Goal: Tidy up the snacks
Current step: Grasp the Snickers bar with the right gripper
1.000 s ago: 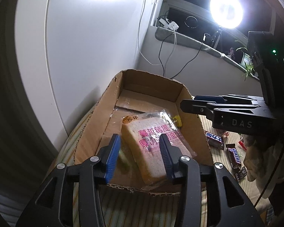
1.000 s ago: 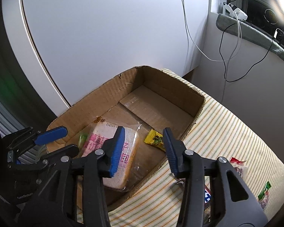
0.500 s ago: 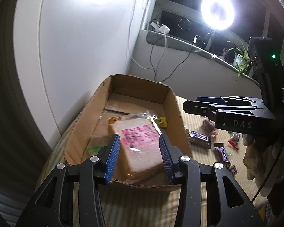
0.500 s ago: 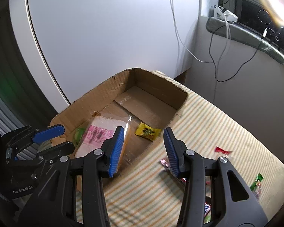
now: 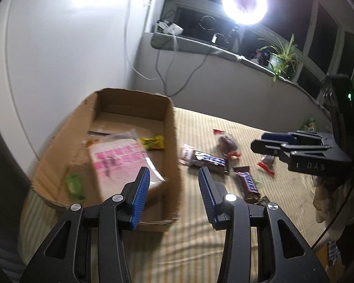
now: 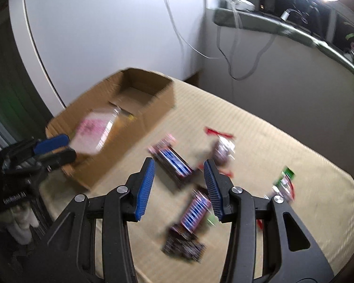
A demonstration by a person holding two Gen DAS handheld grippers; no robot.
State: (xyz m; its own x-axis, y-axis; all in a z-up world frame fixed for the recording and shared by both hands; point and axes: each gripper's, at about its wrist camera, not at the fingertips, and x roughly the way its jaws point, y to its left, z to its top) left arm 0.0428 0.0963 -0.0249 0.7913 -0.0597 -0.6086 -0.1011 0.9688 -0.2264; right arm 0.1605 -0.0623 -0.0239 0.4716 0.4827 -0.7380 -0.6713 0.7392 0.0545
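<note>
A striped beige cloth-covered surface fills the lower part of both views, and everything else sits on it or beside it. The largest thing on it is an open brown cardboard box, set at the surface's left side against a white wall panel. Inside the box lies a clear-wrapped slab of sliced bread with pink lettering, with a small yellow sweet wrapper just past it toward the box's far end and a small green packet on the near side of it.

To the right of the box, out on the cloth, loose snacks are scattered: a dark chocolate bar with blue lettering nearest the box wall, a second brown chocolate bar just beyond it, a dark sweet in a clear wrapper with red ends farther back, and a small red-ended sweet farther right. In the right wrist view, which is blurred, a dark speckled packet lies nearest the camera and a green-tipped packet lies farthest from the box.

The box's right wall stands between the left gripper and the bread. Its blue-padded jaws are parted and hold nothing. The right gripper hangs over the chocolate bars, jaws likewise parted and empty.

Beyond the box, white cables hang from a grey window ledge under a bright ring lamp.
</note>
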